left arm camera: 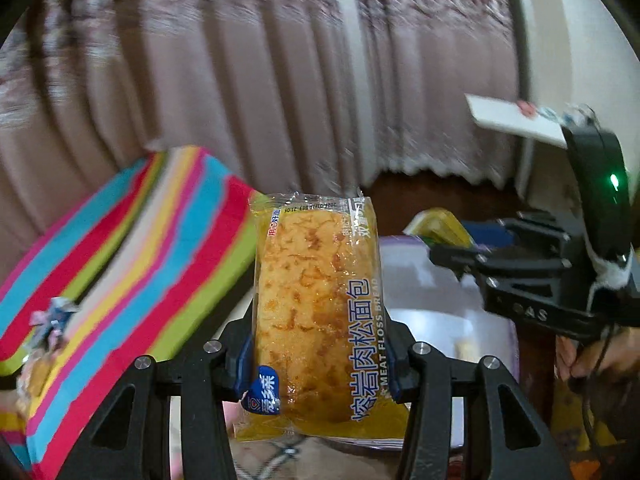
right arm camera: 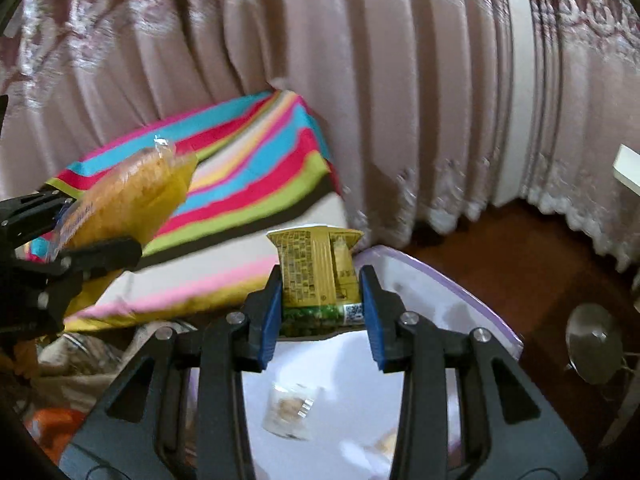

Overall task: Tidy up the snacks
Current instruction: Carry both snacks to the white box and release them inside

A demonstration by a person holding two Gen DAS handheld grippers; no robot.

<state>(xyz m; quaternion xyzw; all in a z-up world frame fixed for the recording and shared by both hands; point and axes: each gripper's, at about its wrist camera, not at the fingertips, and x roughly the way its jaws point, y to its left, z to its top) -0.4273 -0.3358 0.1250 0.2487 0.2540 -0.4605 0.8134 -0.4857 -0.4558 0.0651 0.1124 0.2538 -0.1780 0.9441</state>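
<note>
My left gripper [left arm camera: 320, 364] is shut on a meat floss bread packet [left arm camera: 316, 312], clear yellow wrap, standing upright between the blue pads. In the right wrist view the same bread packet [right arm camera: 128, 196] shows at the left, held by the left gripper [right arm camera: 80, 240]. My right gripper [right arm camera: 320, 312] is shut on a small yellow-green snack packet [right arm camera: 318, 280]. It hangs over a white bin with a lilac rim [right arm camera: 452, 284], where a small clear snack bag [right arm camera: 290, 410] lies. From the left wrist view the right gripper [left arm camera: 472, 256] is at the right, above the white bin [left arm camera: 420, 280].
A striped, many-coloured cushion [left arm camera: 132, 248] [right arm camera: 248, 168] lies at the left. Pink pleated curtains [right arm camera: 400, 100] hang behind. Dark wooden floor [right arm camera: 520, 264] and a round metal base [right arm camera: 594, 342] are at the right. A person's hand [left arm camera: 600, 356] holds the right gripper's handle.
</note>
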